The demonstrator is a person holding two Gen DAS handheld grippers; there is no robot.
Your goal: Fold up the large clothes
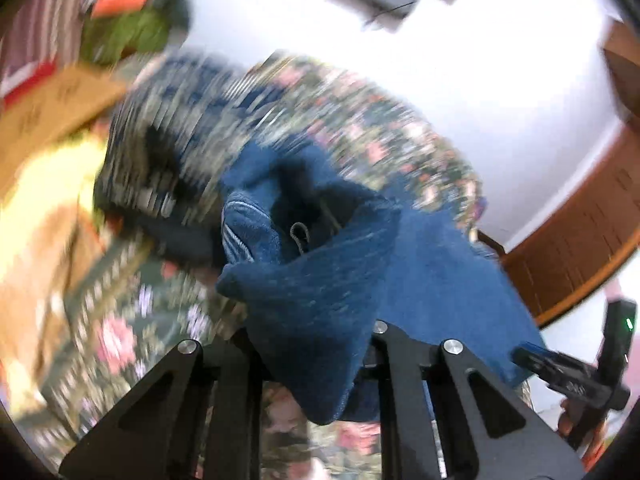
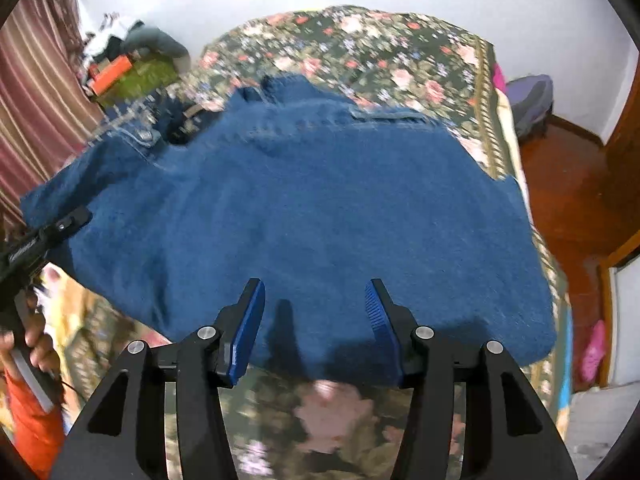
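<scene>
On my left wrist view everything smears with motion, but I can see the left gripper (image 1: pixel 320 360) clamped on a bunched fold of the blue denim garment (image 1: pixel 320 280), the cloth draping over its fingers and hiding the tips; I judge that pinch is there to lift one edge clear of the floral bedspread (image 1: pixel 120 340) for a fold. At the right edge of this view the right gripper (image 1: pixel 536 356) pokes in beside the denim, too small for me to read its jaws. Switching to my right wrist view, it's far steadier: the denim garment (image 2: pixel 320 208) lies spread across the floral bedspread (image 2: pixel 360 40), its near edge just beyond my right gripper (image 2: pixel 316 320), whose blue pads (image 2: pixel 248 320) stand apart with nothing pressed between them, so I reckon it's poised to take that near hem. This view alone shows the garment's full spread; at far left the left gripper (image 2: pixel 72 220) meets the lifted corner, a hand (image 2: pixel 36 344) behind it.
</scene>
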